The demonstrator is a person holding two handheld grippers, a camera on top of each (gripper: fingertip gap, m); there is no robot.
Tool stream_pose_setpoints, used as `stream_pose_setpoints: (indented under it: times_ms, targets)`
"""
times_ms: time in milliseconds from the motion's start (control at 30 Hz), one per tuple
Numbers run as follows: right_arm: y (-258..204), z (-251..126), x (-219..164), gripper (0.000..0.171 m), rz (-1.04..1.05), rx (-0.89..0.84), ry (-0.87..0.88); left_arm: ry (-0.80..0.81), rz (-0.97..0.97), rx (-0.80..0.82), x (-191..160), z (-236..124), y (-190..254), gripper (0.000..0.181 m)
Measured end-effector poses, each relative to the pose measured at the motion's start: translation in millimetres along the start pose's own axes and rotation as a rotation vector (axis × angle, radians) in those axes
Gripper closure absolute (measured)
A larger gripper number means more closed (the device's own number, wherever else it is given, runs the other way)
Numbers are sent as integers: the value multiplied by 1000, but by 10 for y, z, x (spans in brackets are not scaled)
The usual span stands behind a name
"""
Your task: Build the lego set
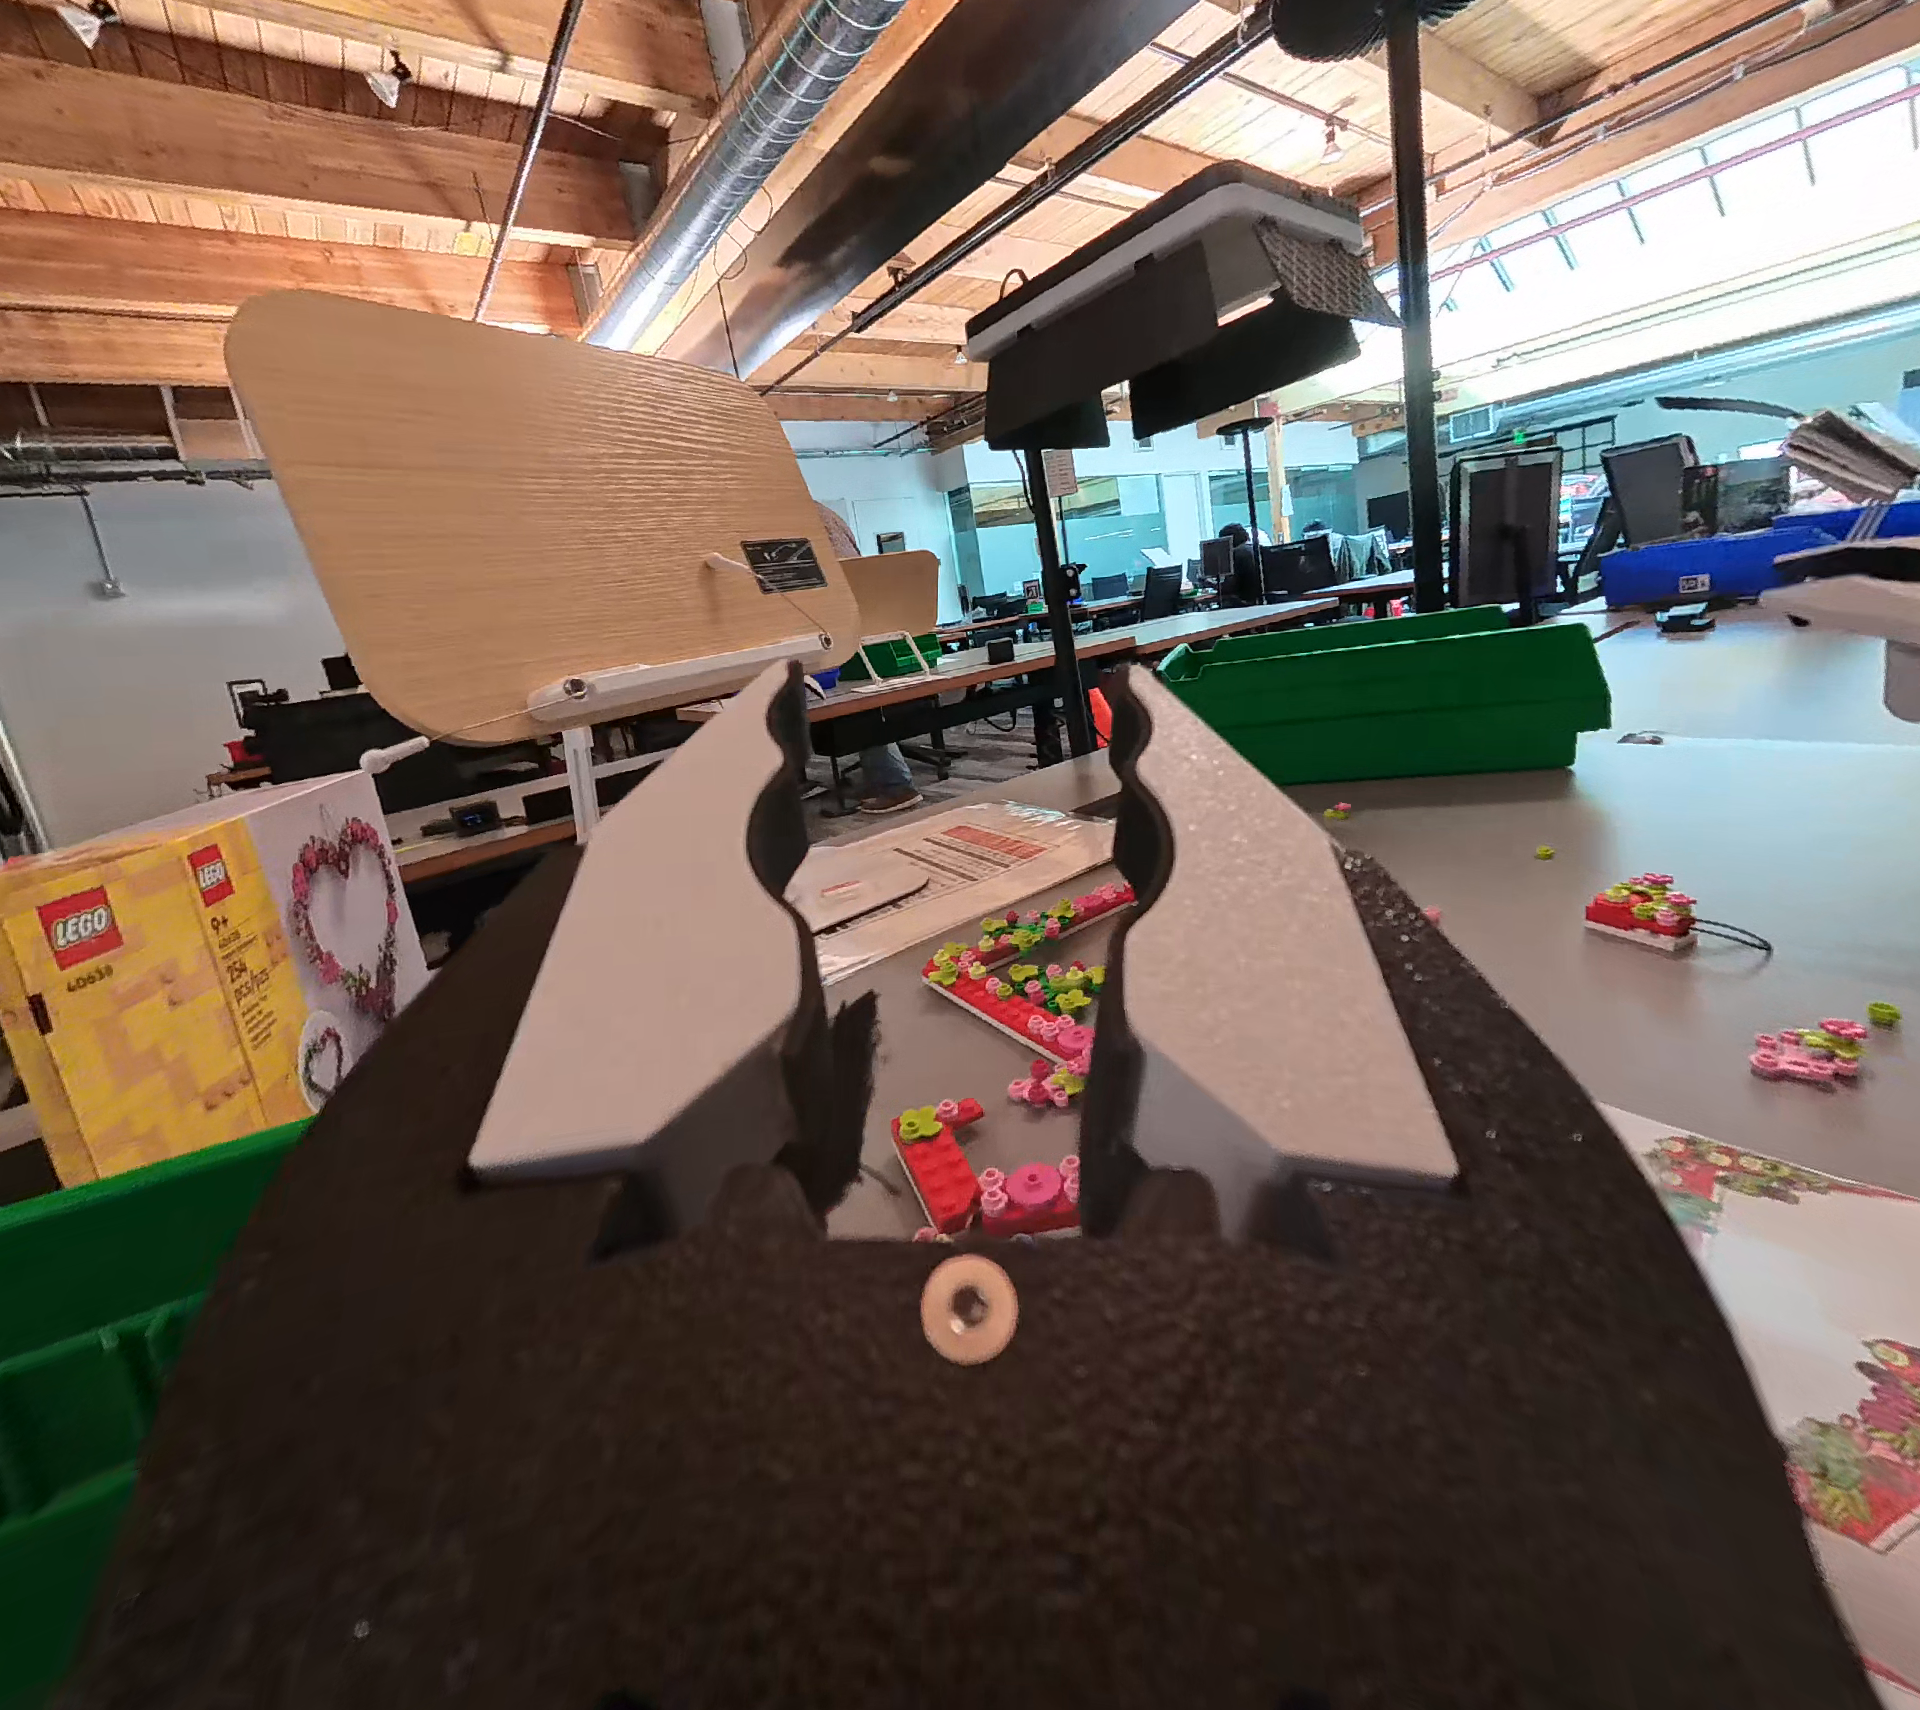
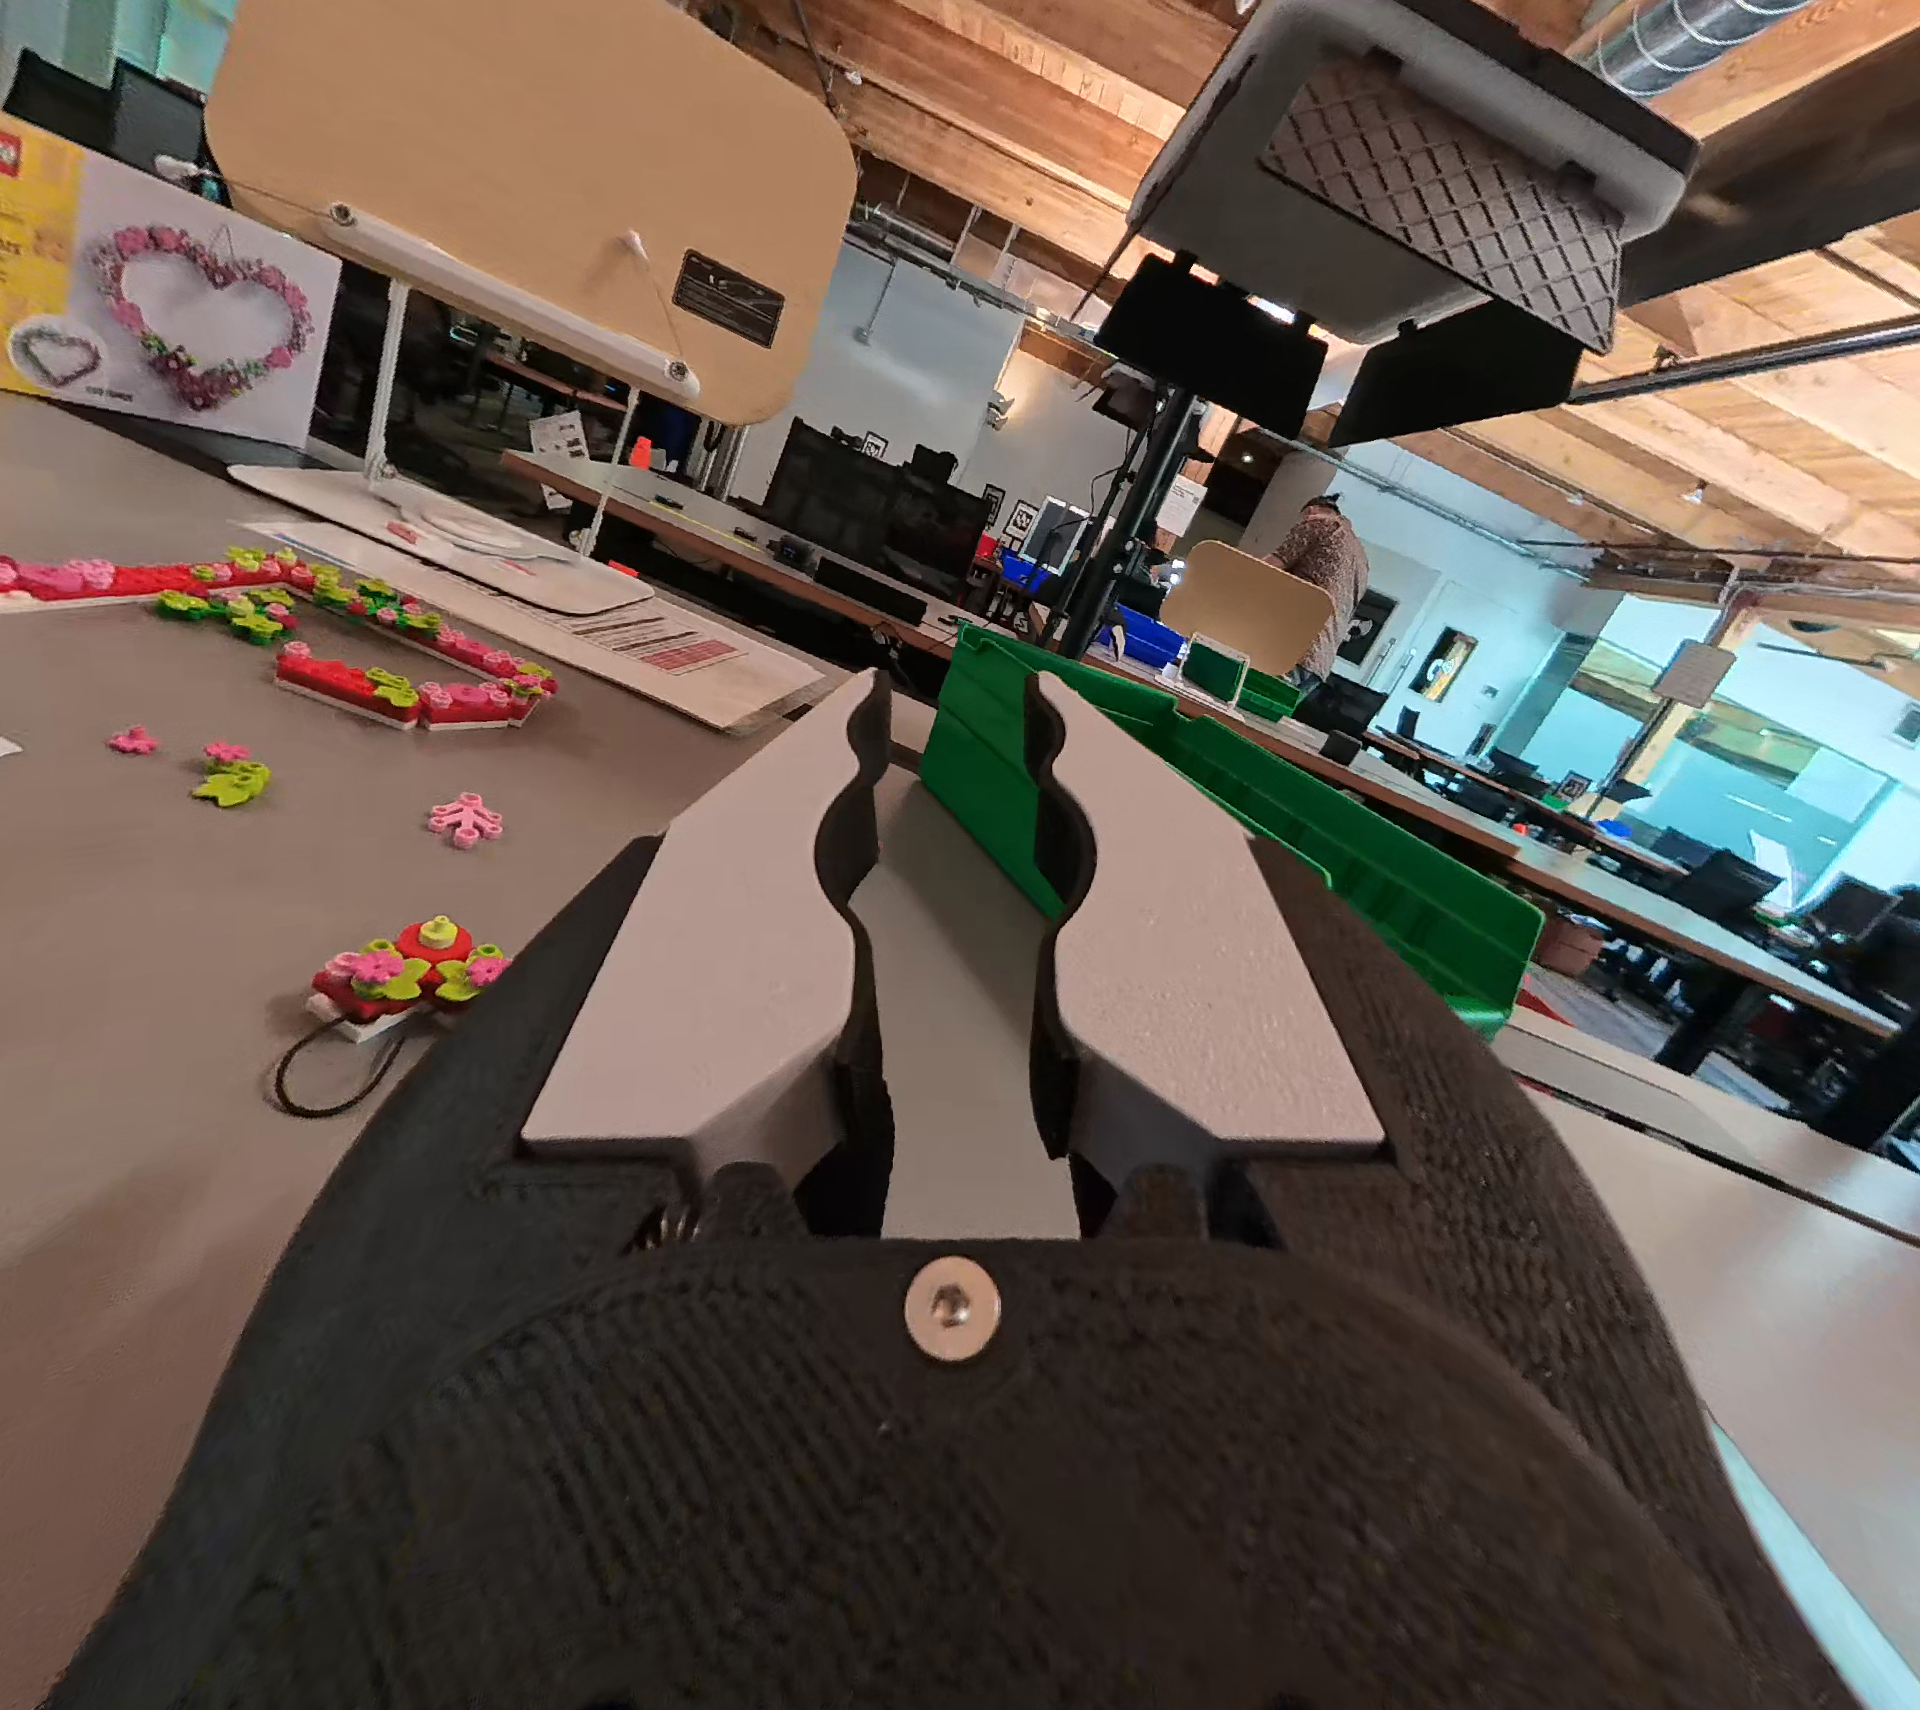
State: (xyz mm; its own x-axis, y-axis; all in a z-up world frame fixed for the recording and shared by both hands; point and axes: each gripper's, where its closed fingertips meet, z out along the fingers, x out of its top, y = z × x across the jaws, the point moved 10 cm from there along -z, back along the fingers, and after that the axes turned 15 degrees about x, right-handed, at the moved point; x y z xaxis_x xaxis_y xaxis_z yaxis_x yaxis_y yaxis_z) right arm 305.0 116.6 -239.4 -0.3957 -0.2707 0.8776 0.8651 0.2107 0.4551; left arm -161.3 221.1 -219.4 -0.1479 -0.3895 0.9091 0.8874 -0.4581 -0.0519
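Note:
A partly built red frame with pink and lime flowers (image 1: 1023, 964) lies on the grey table, seen between my left gripper's fingers; it also shows in the right wrist view (image 2: 405, 673) at the left. My left gripper (image 1: 956, 715) is open and empty, raised above the frame. A small red piece with flowers and a black cord (image 1: 1642, 910) lies to the right; it also shows in the right wrist view (image 2: 405, 969) beside my right gripper. My right gripper (image 2: 961, 699) is open and empty, pointing at a green bin (image 2: 1299, 819). Loose pink and lime flowers (image 2: 465, 819) lie scattered.
A wooden book stand (image 1: 520, 507) rises behind the frame over printed sheets (image 1: 966, 850). The yellow set box (image 1: 177, 964) stands at the left. Another green bin (image 1: 94, 1348) is at my near left. An instruction booklet (image 1: 1829, 1328) lies at the right. A lamp (image 1: 1174, 289) hangs overhead. The gap from one gripper's tips to the other's is roughly 40 cm.

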Motion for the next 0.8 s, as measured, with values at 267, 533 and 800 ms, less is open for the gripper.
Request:
stream_pose_setpoints:
  times_ms: [267,533,800]
  targets:
    - [88,-50,-37,149,76,-42,25,-29,21,-24,-113,10,50,127]
    - [98,-63,-44,149,78,-51,18,-1,5,19,-47,1,-47,129]
    - [88,-51,-45,150,76,-45,12,33,4,62,25,-21,-139,131]
